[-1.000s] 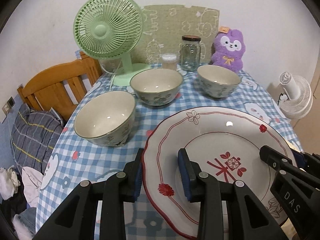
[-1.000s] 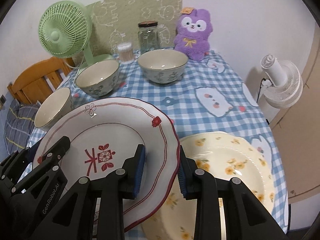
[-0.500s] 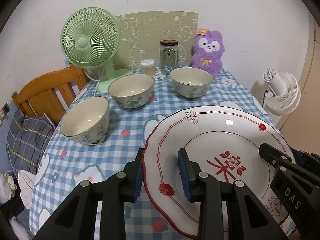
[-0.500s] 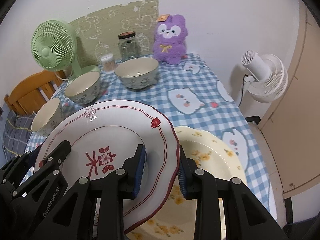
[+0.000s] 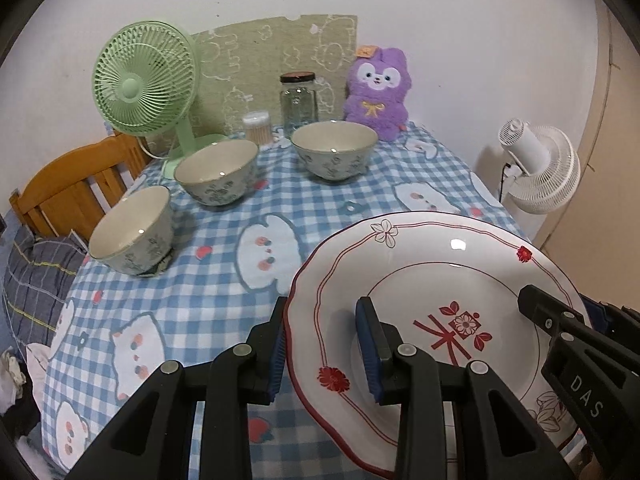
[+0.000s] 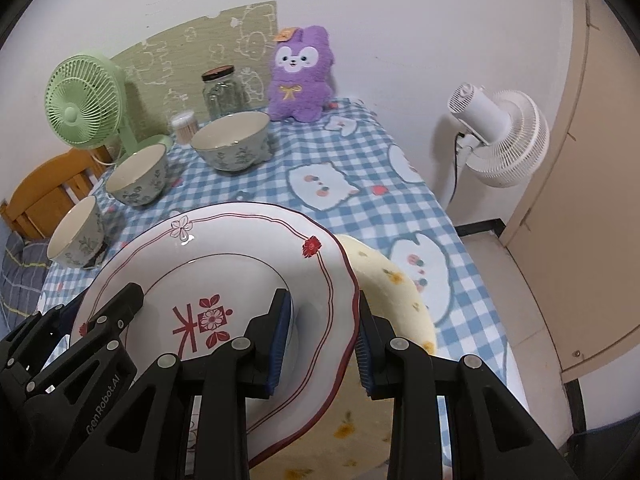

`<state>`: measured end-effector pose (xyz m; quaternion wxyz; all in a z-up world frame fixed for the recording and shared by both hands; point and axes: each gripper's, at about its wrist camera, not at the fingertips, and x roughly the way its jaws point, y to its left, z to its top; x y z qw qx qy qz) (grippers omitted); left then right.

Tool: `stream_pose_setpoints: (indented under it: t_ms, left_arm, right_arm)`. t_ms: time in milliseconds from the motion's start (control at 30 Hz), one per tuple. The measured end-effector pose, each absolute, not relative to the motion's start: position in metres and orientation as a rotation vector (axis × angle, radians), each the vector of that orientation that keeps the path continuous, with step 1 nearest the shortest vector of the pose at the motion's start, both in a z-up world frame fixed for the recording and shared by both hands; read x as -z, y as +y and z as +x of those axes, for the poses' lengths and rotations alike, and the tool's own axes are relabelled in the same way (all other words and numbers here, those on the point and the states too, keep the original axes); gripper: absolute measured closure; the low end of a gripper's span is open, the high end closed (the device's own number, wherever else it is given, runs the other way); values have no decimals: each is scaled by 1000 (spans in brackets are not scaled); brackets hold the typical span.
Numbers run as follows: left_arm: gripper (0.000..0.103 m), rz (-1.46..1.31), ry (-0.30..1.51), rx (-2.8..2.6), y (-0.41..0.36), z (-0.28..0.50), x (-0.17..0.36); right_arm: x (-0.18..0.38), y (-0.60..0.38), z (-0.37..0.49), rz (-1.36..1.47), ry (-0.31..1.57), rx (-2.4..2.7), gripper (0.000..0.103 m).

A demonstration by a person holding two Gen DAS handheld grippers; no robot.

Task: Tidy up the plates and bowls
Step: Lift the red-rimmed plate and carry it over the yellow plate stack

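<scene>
Compared with a second ago, the red-patterned plate (image 5: pixel 436 300) is being carried sideways across the table, off the checked cloth (image 5: pixel 224 280) where the three bowls stand and over the yellow flowered plate (image 6: pixel 396 292), which is now largely covered in the right wrist view. The bowls are being left well apart from it, farther off in both views than before.

The plate is being held by both tools at once: the left gripper (image 5: pixel 324 344) is being kept clamped across the plate's left rim, one pad under the rim and one on the inner face, and the right gripper (image 6: pixel 320 340) is being kept clamped across the opposite rim in the same way. Neither pair of jaws is being opened.

The step in hand is judged to be the stacking of plates, with the red-patterned plate being brought over the yellow one. It is still being held above, slightly tilted; whether the two are touching cannot be told.

Next, the plate is likely needing to be centred, levelled and lowered evenly by both hands, so that no rim is being struck, before either grip is being released.
</scene>
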<state>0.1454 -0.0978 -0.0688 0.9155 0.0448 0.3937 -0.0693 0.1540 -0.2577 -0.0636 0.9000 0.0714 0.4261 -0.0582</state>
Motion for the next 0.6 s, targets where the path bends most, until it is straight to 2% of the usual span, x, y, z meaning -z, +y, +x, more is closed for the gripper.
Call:
stream_pose_setpoints:
  t_ms: [600]
  left_arm:
    - [71, 127, 874, 186, -124, 138, 93]
  right_arm:
    - [88, -285, 139, 200, 930, 159, 70]
